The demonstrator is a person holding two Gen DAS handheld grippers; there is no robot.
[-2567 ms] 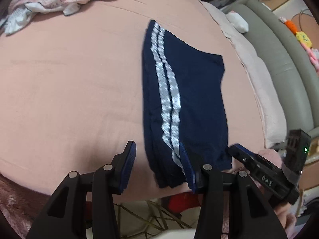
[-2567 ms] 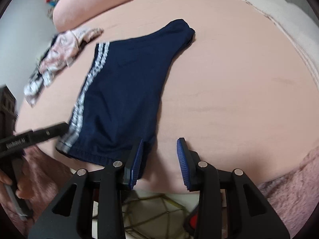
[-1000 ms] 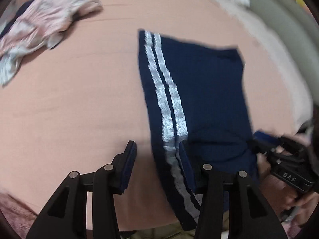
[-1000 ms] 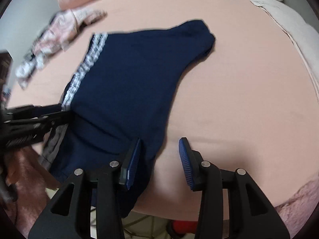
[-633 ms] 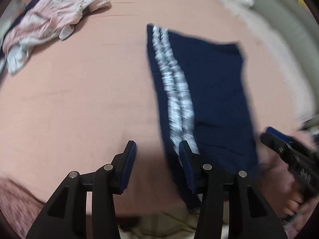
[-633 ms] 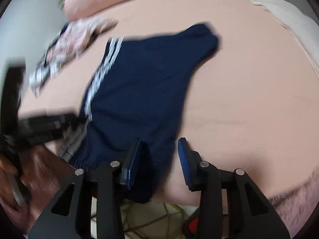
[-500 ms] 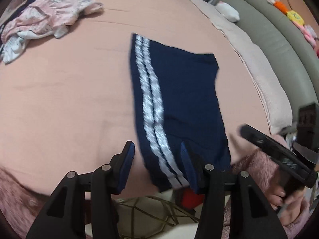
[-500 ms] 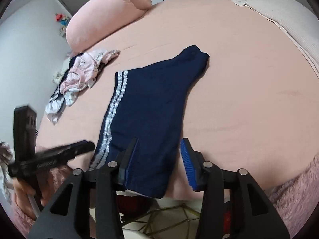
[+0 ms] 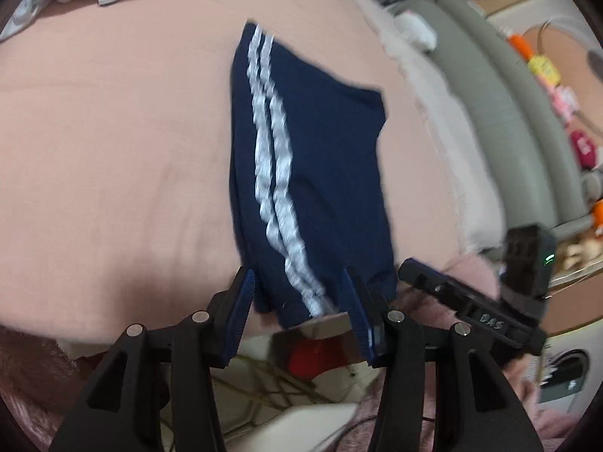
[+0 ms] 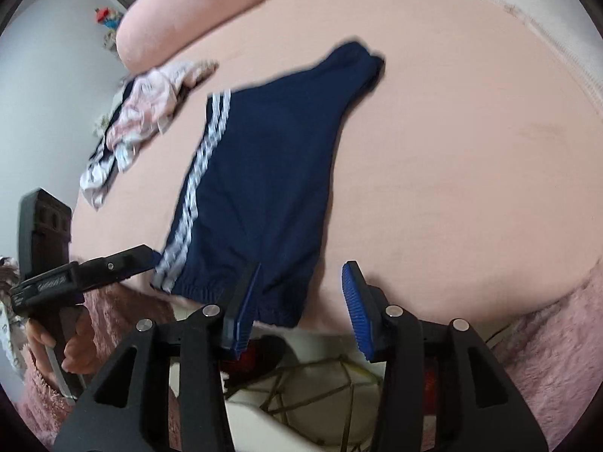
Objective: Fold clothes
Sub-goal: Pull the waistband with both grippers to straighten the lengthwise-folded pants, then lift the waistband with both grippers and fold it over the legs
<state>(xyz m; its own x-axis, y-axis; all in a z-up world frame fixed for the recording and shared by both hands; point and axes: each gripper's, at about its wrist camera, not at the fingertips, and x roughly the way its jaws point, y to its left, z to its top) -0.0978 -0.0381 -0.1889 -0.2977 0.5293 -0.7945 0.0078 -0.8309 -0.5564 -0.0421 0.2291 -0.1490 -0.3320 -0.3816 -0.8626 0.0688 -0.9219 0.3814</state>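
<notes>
Navy shorts [image 9: 324, 158] with two white side stripes lie folded lengthwise on the pink bed [image 9: 113, 132], waistband at the near edge. My left gripper [image 9: 297, 301] is open, its fingers either side of the striped waistband corner, with nothing between the pads. In the right wrist view the same shorts [image 10: 271, 173] reach to the bed's edge. My right gripper [image 10: 297, 293] is open; its left finger overlaps the waistband's plain corner and its right finger hangs over bare sheet. Each gripper shows in the other's view, beside the waistband.
A heap of pink and white clothes [image 10: 139, 113] lies at the bed's far left. A pink pillow [image 10: 188, 19] sits at the back. A grey padded bed frame [image 9: 508, 120] runs along the right side. Below the edge are a pink fuzzy sleeve [image 10: 546, 339] and floor clutter.
Both grippers, pulled back half a second ago, have come in closer to the waistband at the bed's near edge. Both stay open. The shorts lie as before.
</notes>
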